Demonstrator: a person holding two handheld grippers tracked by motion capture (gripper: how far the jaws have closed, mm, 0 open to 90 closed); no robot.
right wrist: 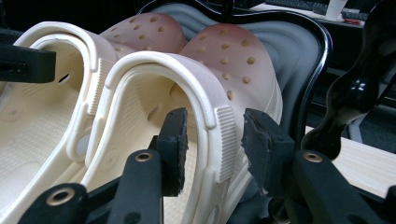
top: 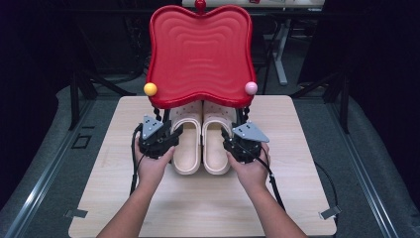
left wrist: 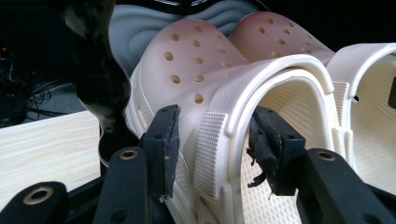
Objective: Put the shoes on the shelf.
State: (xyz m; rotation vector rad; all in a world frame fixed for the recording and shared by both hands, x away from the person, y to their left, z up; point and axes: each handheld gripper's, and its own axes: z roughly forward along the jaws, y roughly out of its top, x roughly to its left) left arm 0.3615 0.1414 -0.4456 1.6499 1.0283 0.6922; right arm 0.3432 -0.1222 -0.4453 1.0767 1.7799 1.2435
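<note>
High view: left gripper (top: 171, 140) wide astride left clog (top: 188, 144) wall; right gripper (top: 229, 140) wide astride right clog (top: 216, 144).

The red tray-top stand (top: 199, 52) sits at the far edge of the wooden table (top: 124, 198), its wavy-ribbed surface raised on black turned legs (left wrist: 100, 79). A yellow ball (top: 150, 89) marks the stand's near left corner and a pink ball (top: 251, 88) its near right corner; a red knob (top: 200, 5) tops its far edge. Beyond the stand, a white desk leg (top: 281, 49) stands on the grey floor (top: 44, 139).
</note>
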